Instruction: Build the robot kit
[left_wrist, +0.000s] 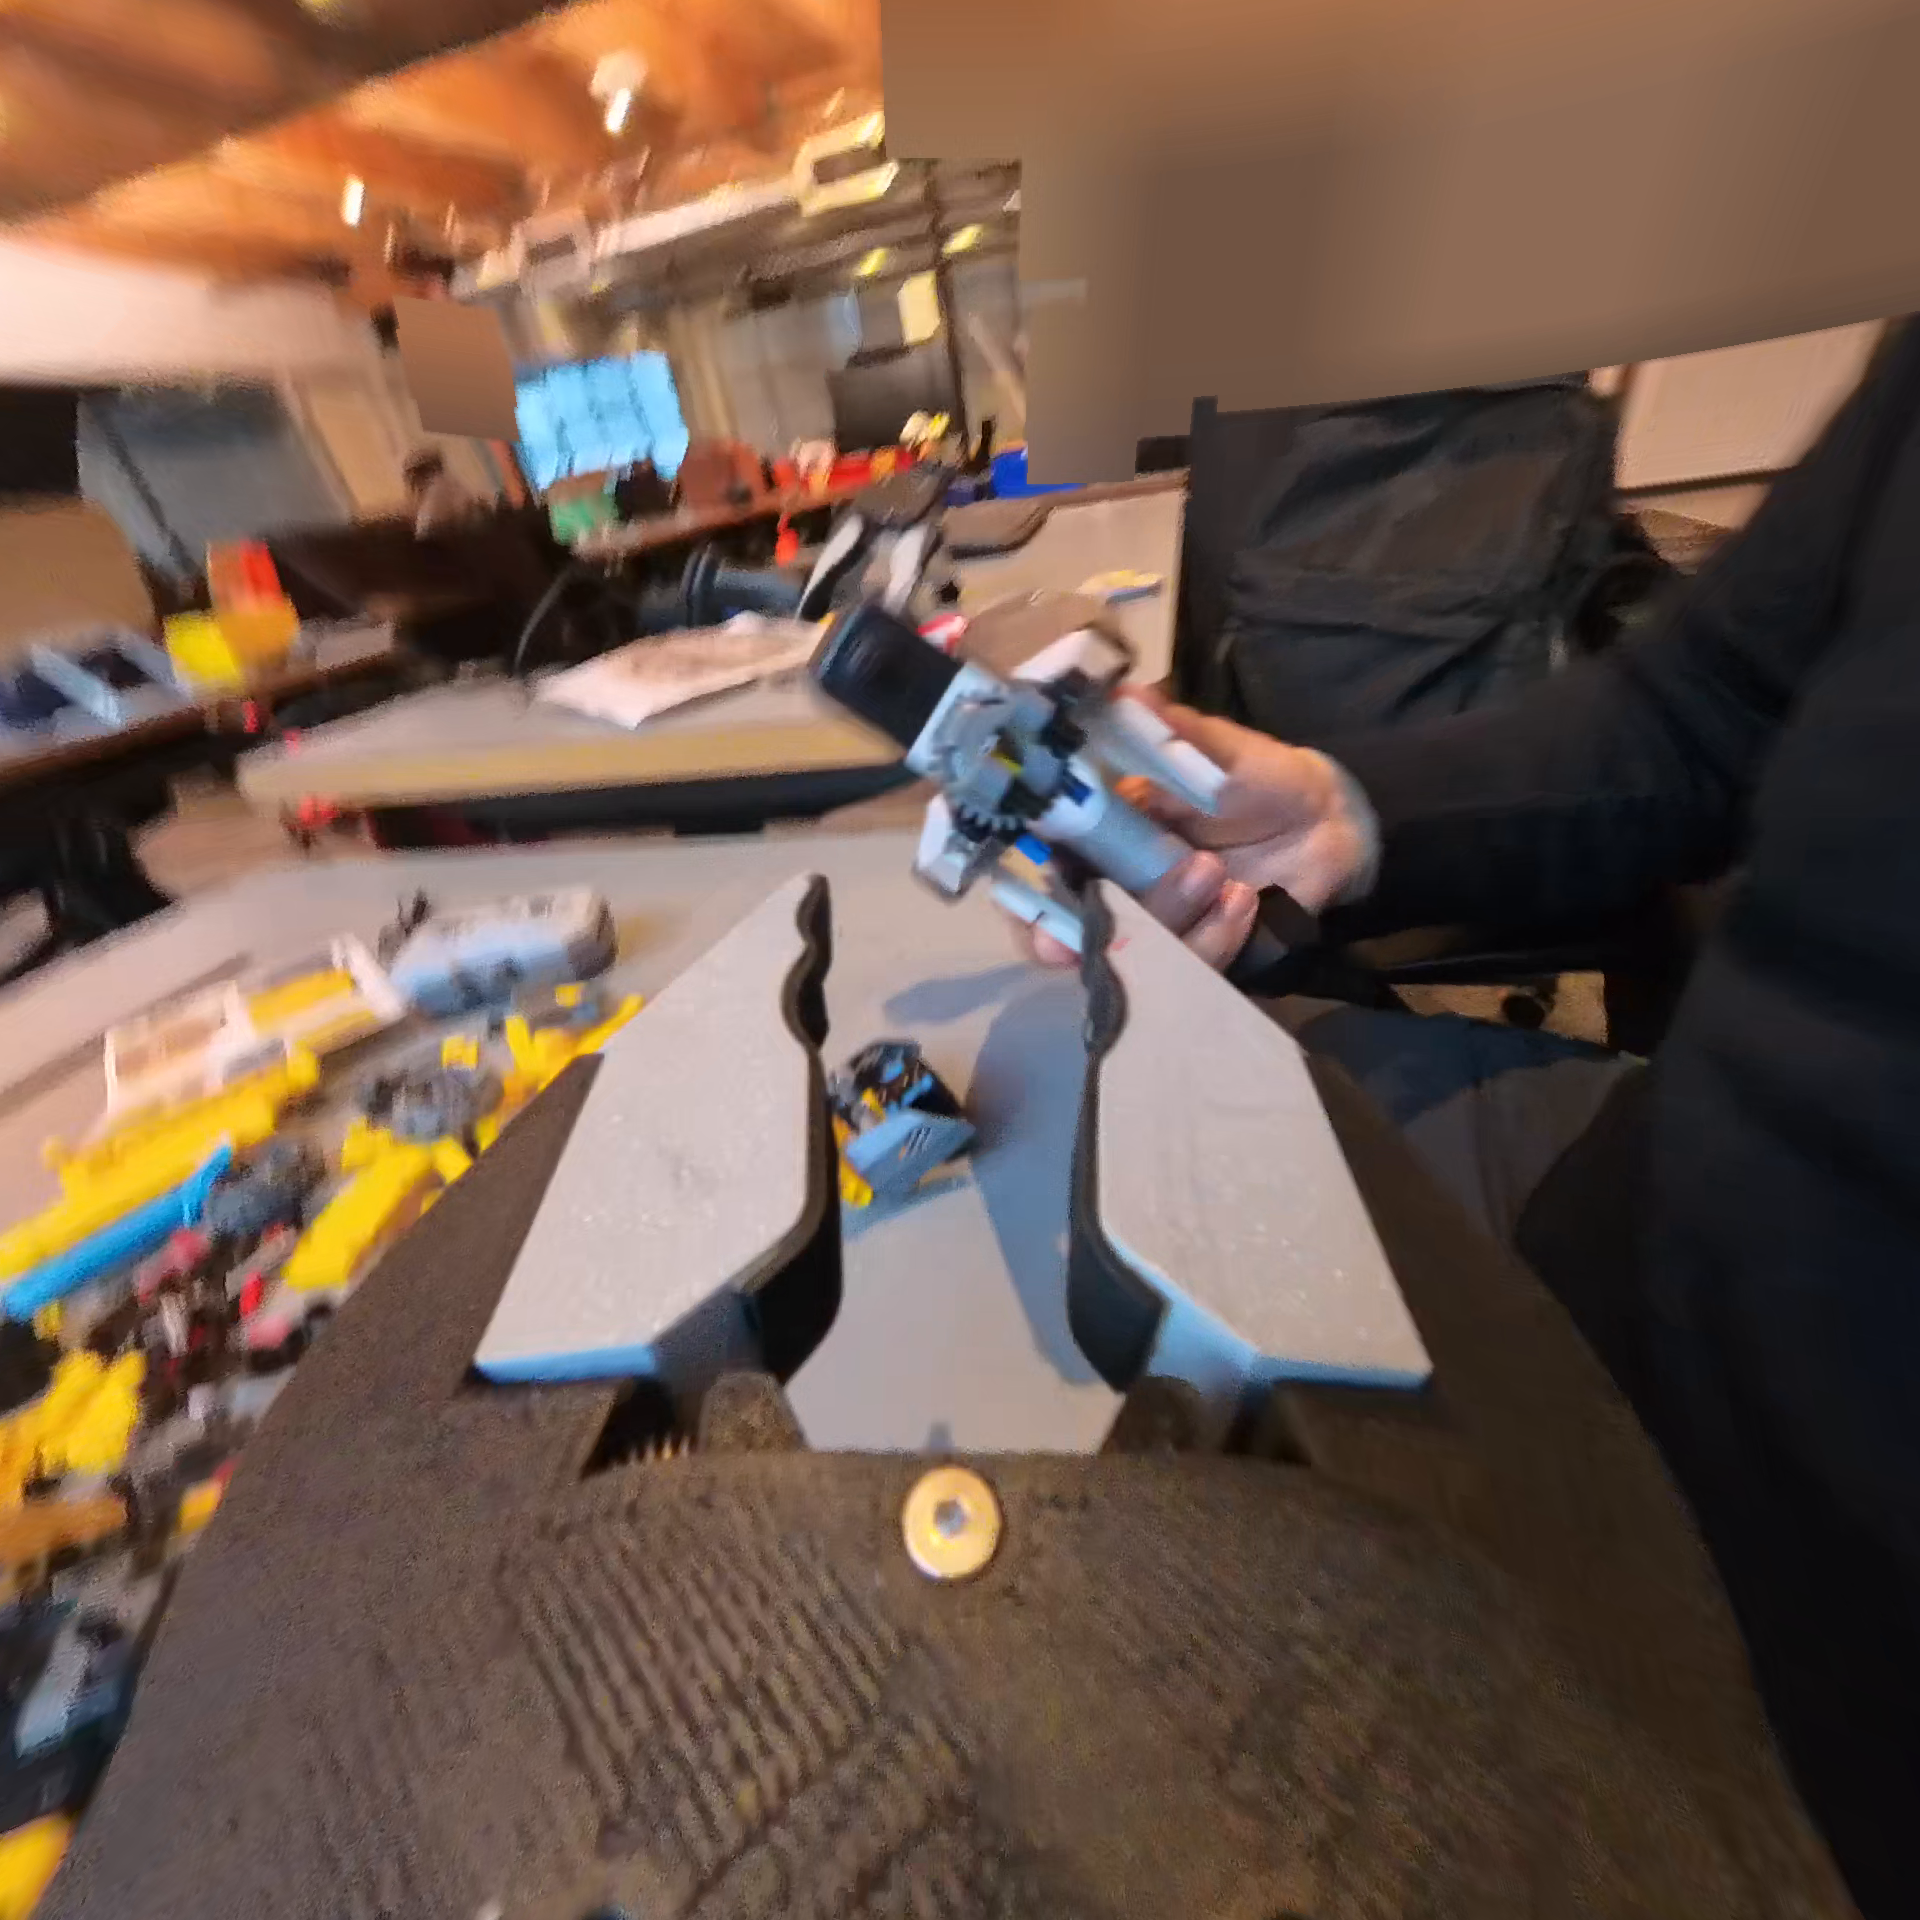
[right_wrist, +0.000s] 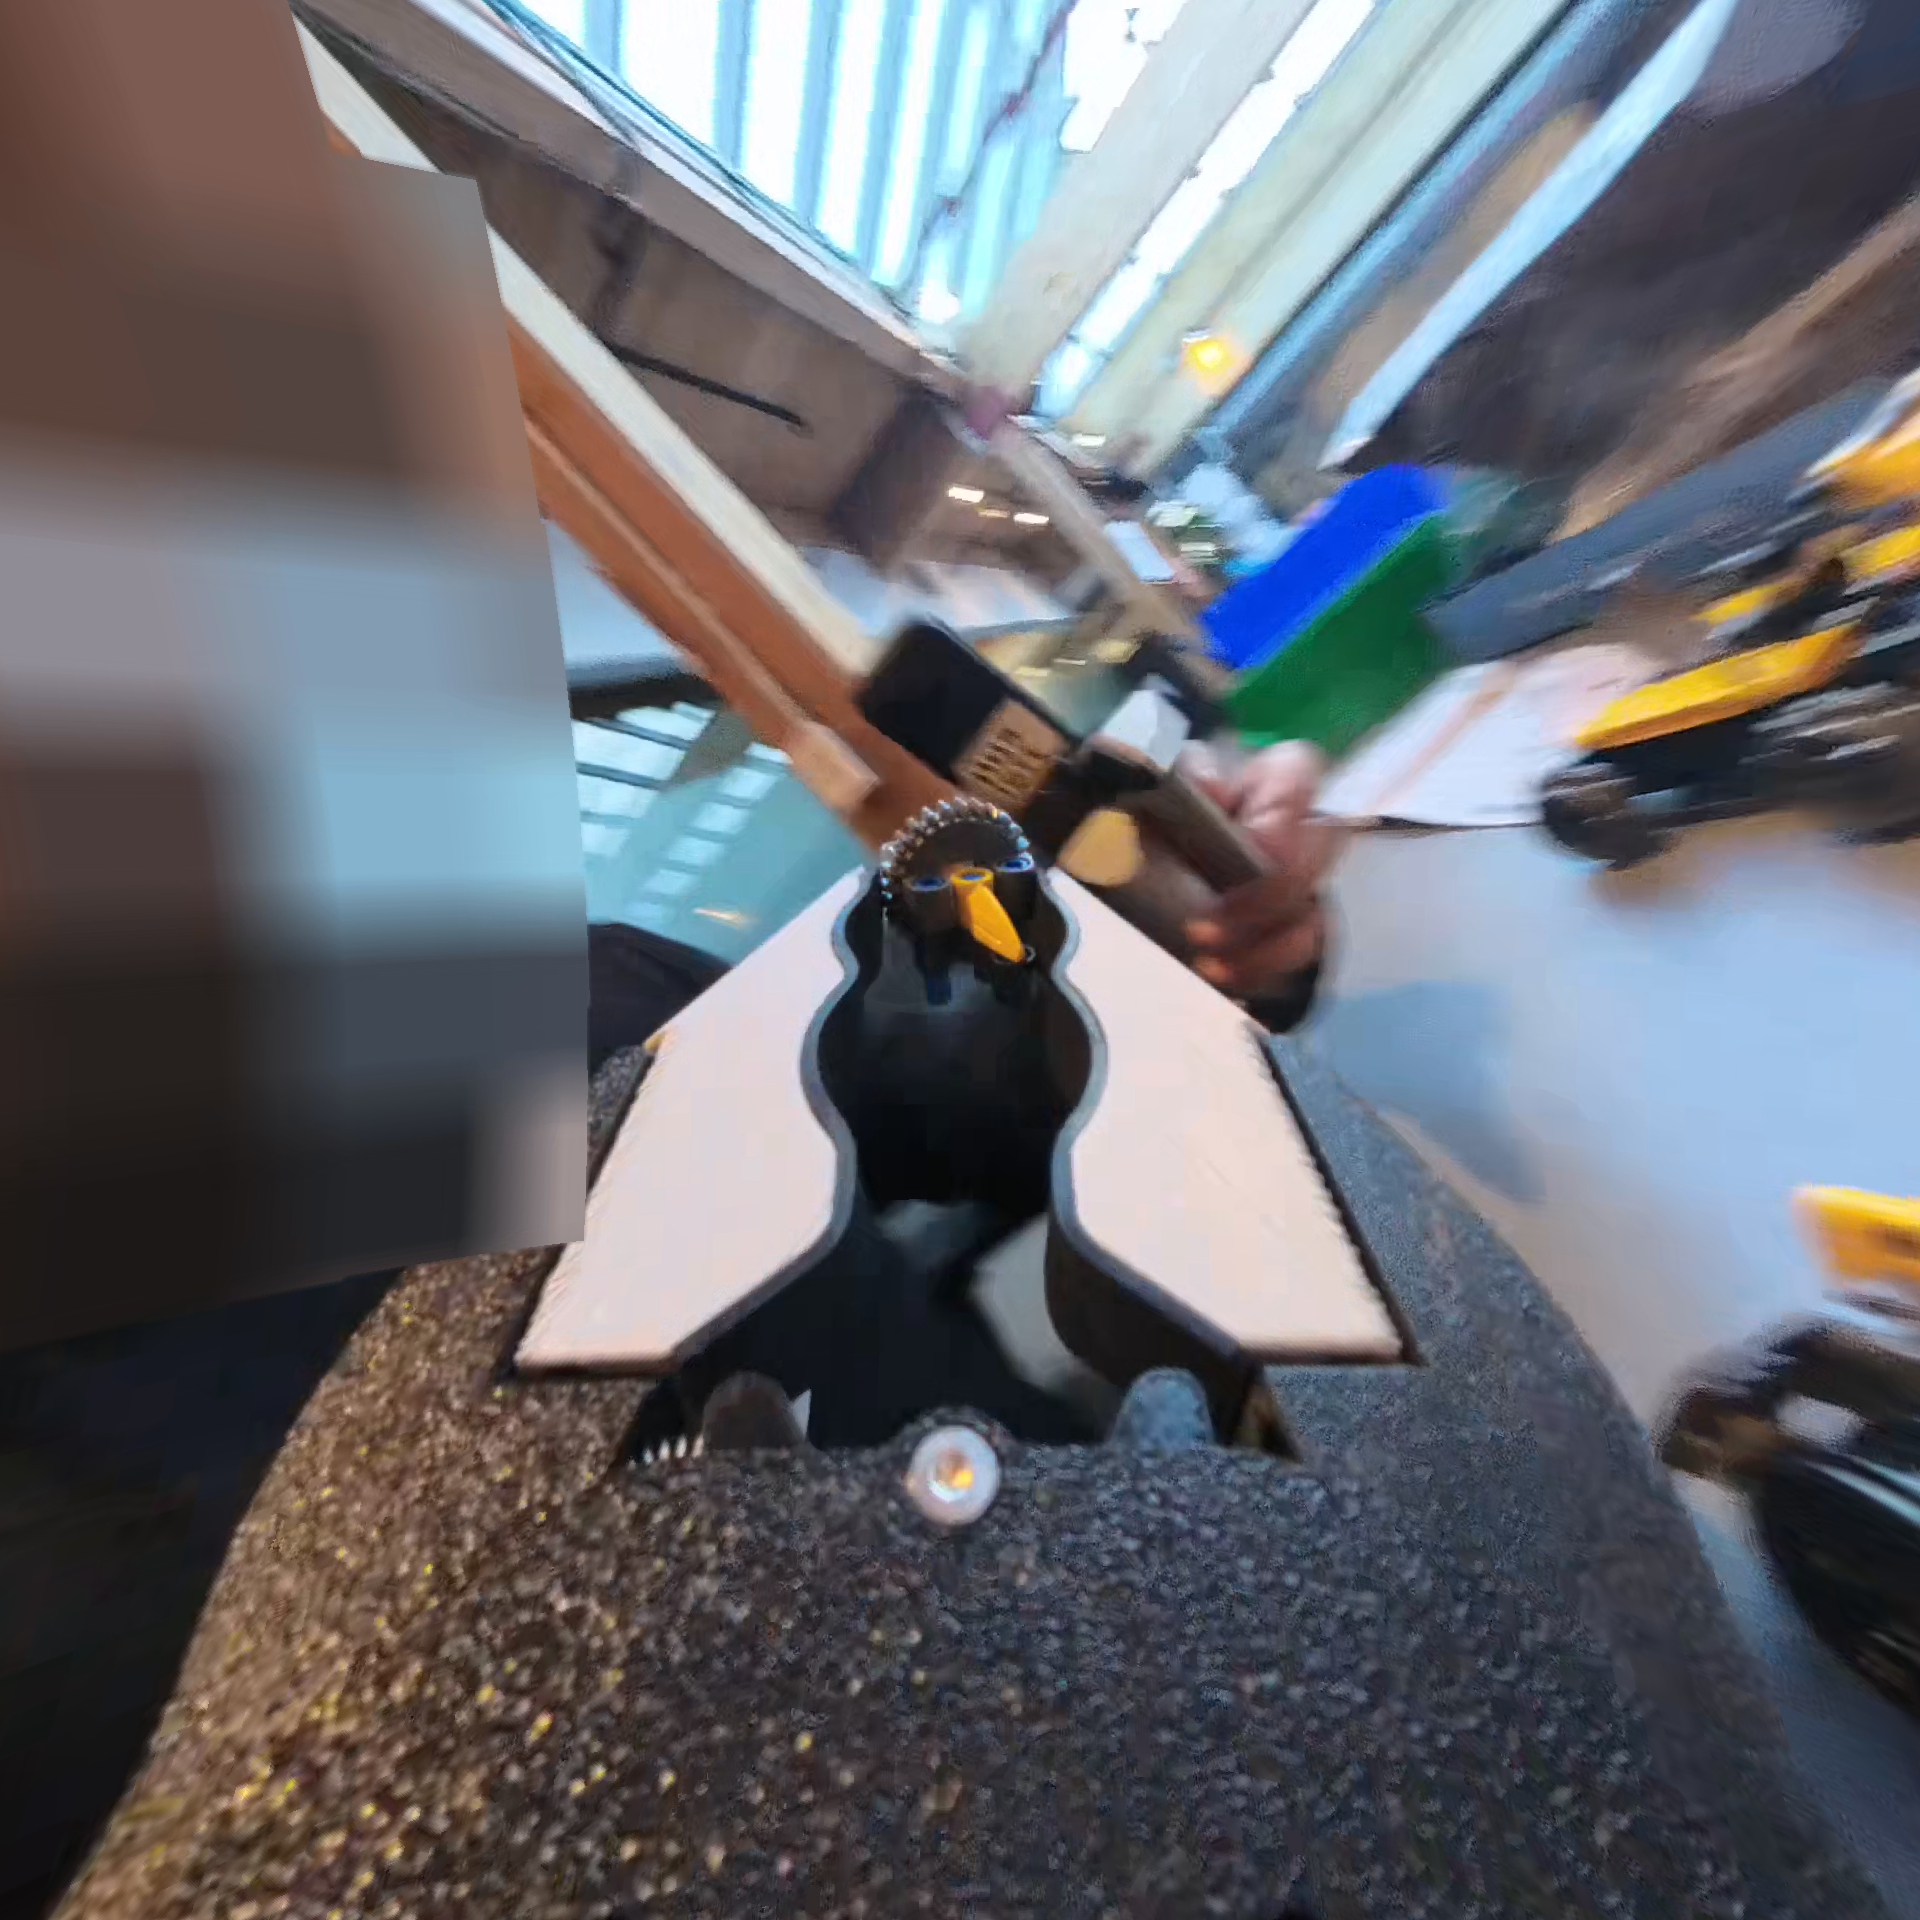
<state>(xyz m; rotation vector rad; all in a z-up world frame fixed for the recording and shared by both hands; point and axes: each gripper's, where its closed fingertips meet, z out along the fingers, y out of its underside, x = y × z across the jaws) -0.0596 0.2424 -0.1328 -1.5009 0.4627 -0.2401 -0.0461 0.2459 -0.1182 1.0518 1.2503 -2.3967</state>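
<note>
My left gripper (left_wrist: 951, 904) is open and empty above a grey table (left_wrist: 935, 1382). A small blue, black and yellow brick part (left_wrist: 899, 1122) lies on the table between its fingers. My right gripper (right_wrist: 956, 894) is shut on a black brick assembly (right_wrist: 951, 1039) with a grey gear (right_wrist: 951, 831) and a yellow piece (right_wrist: 987, 920) at its tip. It also shows in the left wrist view (left_wrist: 997, 769), held up by a hand (left_wrist: 1268, 831) just beyond my left gripper's right finger. The left gripper shows farther off in the right wrist view (right_wrist: 987, 727).
Several loose yellow, blue and black brick parts (left_wrist: 208, 1174) and a grey box unit (left_wrist: 499, 951) lie on the table to the left. A paper booklet (left_wrist: 675, 675) lies on a farther table. A black backpack (left_wrist: 1403, 561) stands at the right. Yellow vehicle models (right_wrist: 1745, 696) stand nearby. Both grippers' tips are close together, under 4 cm apart.
</note>
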